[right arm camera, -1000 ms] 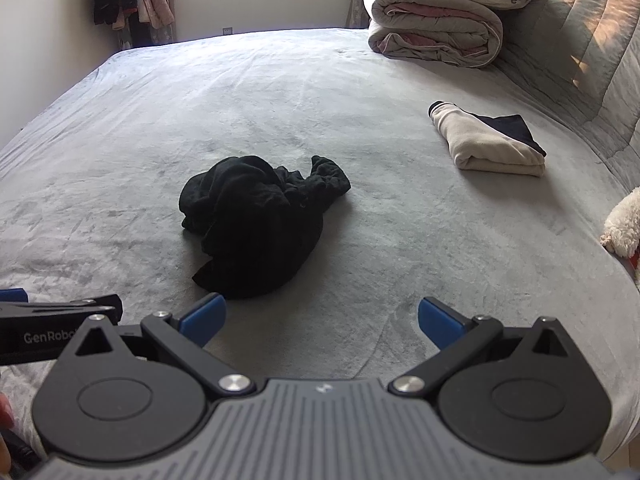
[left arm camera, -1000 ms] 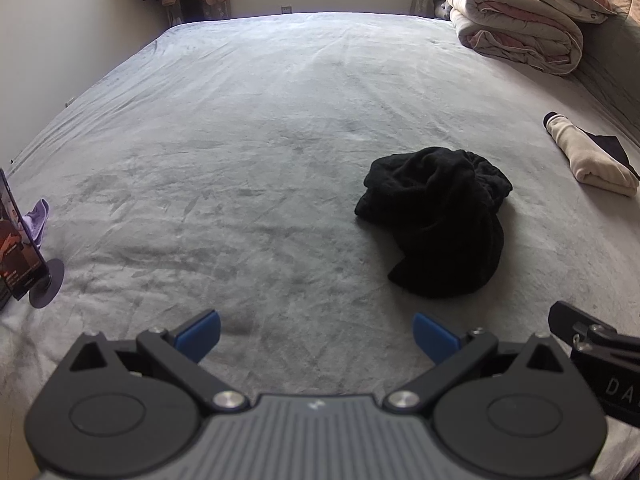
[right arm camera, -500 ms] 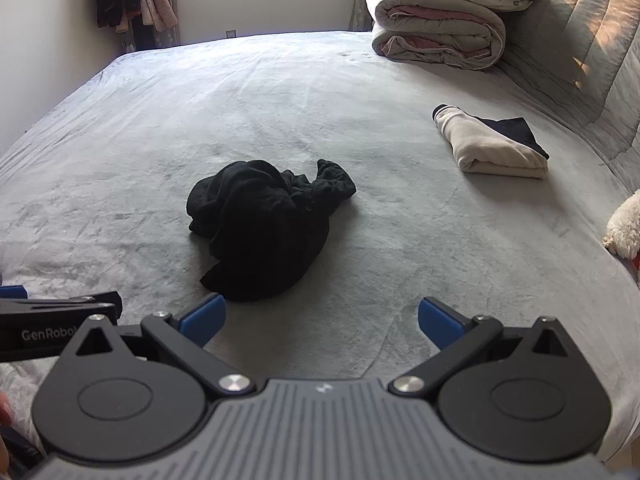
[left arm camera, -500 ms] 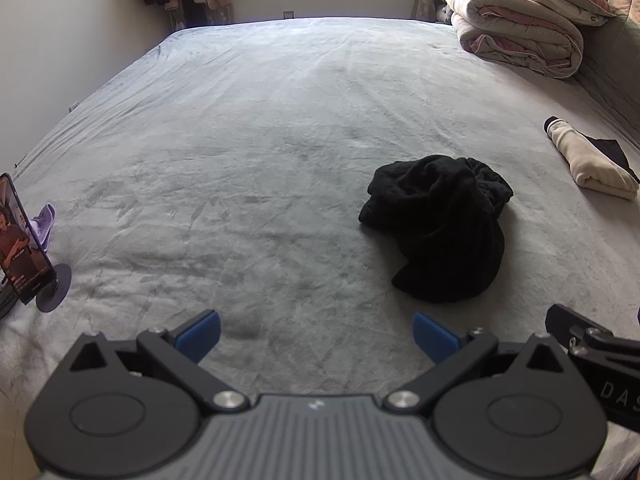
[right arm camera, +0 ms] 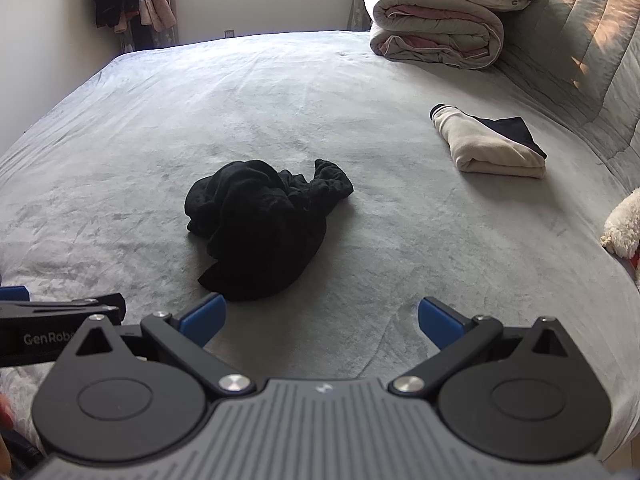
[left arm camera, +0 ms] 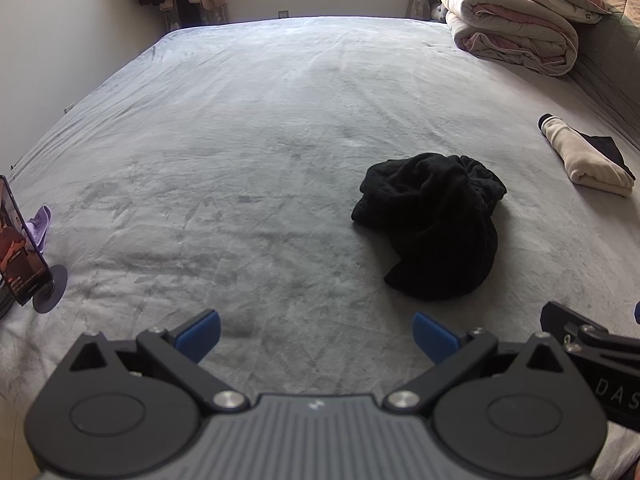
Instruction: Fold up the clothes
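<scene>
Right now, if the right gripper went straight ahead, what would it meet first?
Probably the crumpled black garment; the right gripper is open, its left fingertip nearest the near hem. Depth unclear; it might touch grey bedspread first.

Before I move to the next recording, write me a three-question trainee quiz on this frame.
1. True or false: the left gripper is shut on the black garment.
2. Which item already looks folded? A) the black garment B) the cream garment C) the stuffed toy
3. Fill in: the rolled quilt lies at the ____ end of the bed, by the headboard.

Key
1. False: both grippers, the right gripper included, are open and short of the crumpled heap.
2. B
3. far
</scene>
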